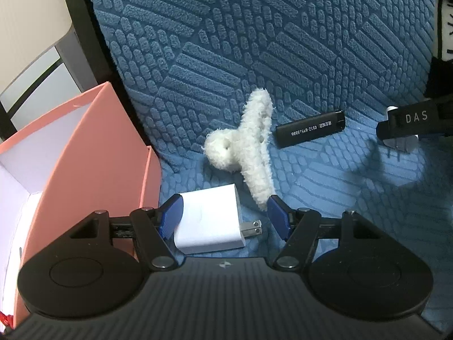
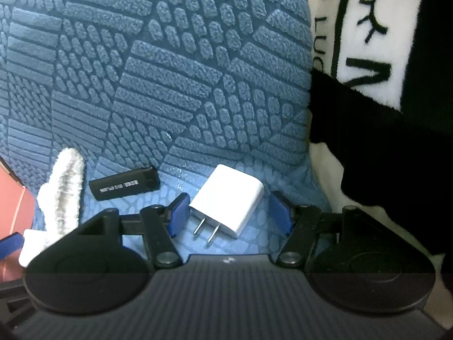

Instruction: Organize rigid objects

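On the blue textured cushion (image 1: 254, 42) a white plug charger (image 1: 209, 221) lies between the blue pads of my left gripper (image 1: 225, 201). The left pad is at its side, the right pad stands well apart, and the jaws are open. Just beyond lie a fluffy white hair claw (image 1: 249, 147) and a black lighter (image 1: 310, 131). A second white plug charger (image 2: 229, 201) lies prongs toward the camera between the fingers of my right gripper (image 2: 230, 197), which is open with a gap on each side. The lighter (image 2: 124, 187) and hair claw (image 2: 63, 187) lie to its left.
An open pink box (image 1: 85, 147) with a white inside stands against the cushion's left edge. A black and white plush blanket (image 2: 382, 56) borders the cushion on the right. My right gripper (image 1: 407, 121) shows at the right edge of the left wrist view.
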{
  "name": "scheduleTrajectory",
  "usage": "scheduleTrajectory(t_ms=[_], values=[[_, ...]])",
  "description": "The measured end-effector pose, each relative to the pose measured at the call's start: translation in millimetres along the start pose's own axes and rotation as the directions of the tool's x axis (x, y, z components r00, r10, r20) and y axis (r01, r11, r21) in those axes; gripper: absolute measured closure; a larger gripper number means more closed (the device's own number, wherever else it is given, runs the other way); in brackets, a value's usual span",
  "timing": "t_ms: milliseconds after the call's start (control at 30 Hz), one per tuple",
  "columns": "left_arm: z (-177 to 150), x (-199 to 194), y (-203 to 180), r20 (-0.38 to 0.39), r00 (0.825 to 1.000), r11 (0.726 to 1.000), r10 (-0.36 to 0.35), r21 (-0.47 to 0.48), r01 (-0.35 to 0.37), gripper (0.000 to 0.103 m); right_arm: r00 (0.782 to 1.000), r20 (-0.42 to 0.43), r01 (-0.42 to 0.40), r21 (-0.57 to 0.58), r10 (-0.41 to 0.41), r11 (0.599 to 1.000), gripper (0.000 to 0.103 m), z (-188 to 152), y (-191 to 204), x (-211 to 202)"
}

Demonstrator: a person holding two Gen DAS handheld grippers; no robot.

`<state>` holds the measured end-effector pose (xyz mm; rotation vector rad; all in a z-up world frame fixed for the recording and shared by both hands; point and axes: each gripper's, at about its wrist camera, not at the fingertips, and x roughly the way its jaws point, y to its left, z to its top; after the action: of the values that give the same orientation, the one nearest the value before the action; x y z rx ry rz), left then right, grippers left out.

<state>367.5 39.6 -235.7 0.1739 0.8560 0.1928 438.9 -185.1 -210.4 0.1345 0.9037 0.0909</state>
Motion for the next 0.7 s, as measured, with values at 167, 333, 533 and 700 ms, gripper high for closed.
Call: scheduleTrajectory(t_ms=[167,333,533,700], values=[[-2,4,-2,0.014,1.000,0.999,0.016,0.036,-0.017,0.032,1.000,-0.003,-0.004,0.004,0.004,1.000,0.037,2,-1,3],[-4,7,-7,0.026,0.999,0.996,0.039,0.080,-0.041,0.032,1.000,-0.001,-0.010,-0.008,0.010,1.000,0.041,1,0,0],[-9,1,-16,0.068,0.996,0.984,0.055,0.167,-0.065,0.058,1.000,-0.023,-0.016,-0.005,0.016,1.000,0.045,5,3,-2],[-8,-7,-16,0.081,0.996,0.986,0.029,0.159,-0.042,0.088,0.999,-0.044,-0.014,-0.002,0.014,1.000,0.047,8,3,-3]])
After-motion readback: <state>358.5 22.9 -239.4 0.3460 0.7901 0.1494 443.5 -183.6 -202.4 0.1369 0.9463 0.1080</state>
